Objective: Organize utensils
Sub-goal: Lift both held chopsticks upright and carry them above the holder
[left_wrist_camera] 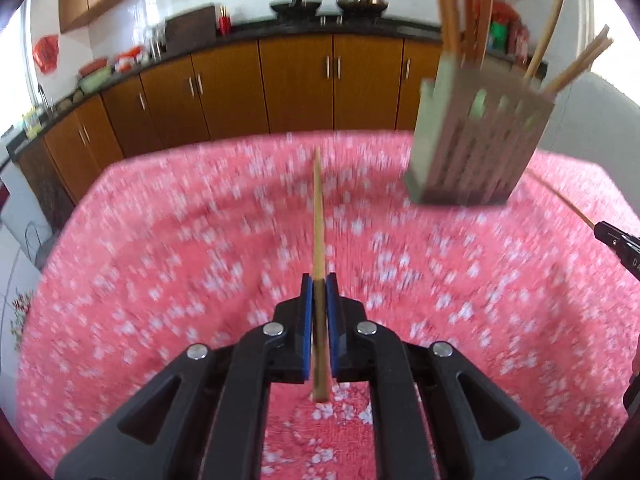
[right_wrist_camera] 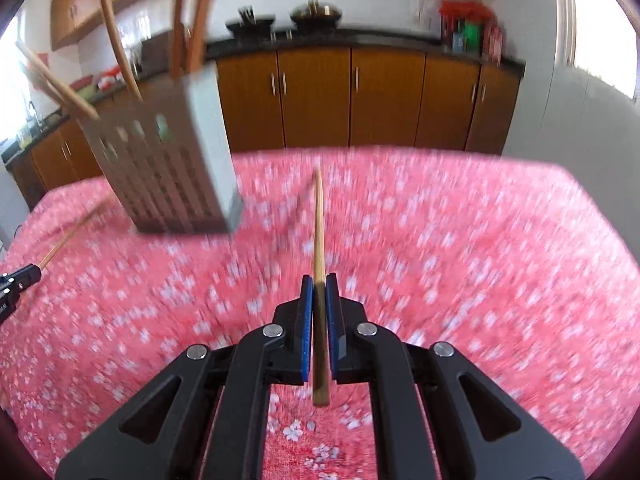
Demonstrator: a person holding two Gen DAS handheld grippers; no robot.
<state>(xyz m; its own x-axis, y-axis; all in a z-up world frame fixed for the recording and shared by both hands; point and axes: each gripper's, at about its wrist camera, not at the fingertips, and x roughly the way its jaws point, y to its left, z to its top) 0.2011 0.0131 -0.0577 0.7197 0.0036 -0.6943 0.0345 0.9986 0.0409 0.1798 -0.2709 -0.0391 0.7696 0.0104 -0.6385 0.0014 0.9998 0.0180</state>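
Chopsticks are being carried, one clamped in each tool: the left gripper (left_wrist_camera: 319,284) is pinching one chopstick (left_wrist_camera: 318,216); the right gripper (right_wrist_camera: 319,286) is pinching another chopstick (right_wrist_camera: 318,224); the slatted holder (left_wrist_camera: 476,144) is standing far on the tablecloth (left_wrist_camera: 160,240), between both; aiming each tip down over its open top, one at a time, looks wise.

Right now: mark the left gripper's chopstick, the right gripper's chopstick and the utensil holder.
left chopstick (left_wrist_camera: 318,216), left wrist view, mid-shaft ahead of the pads
right chopstick (right_wrist_camera: 318,232), right wrist view, mid-shaft
utensil holder (left_wrist_camera: 472,148), left wrist view, slatted front wall
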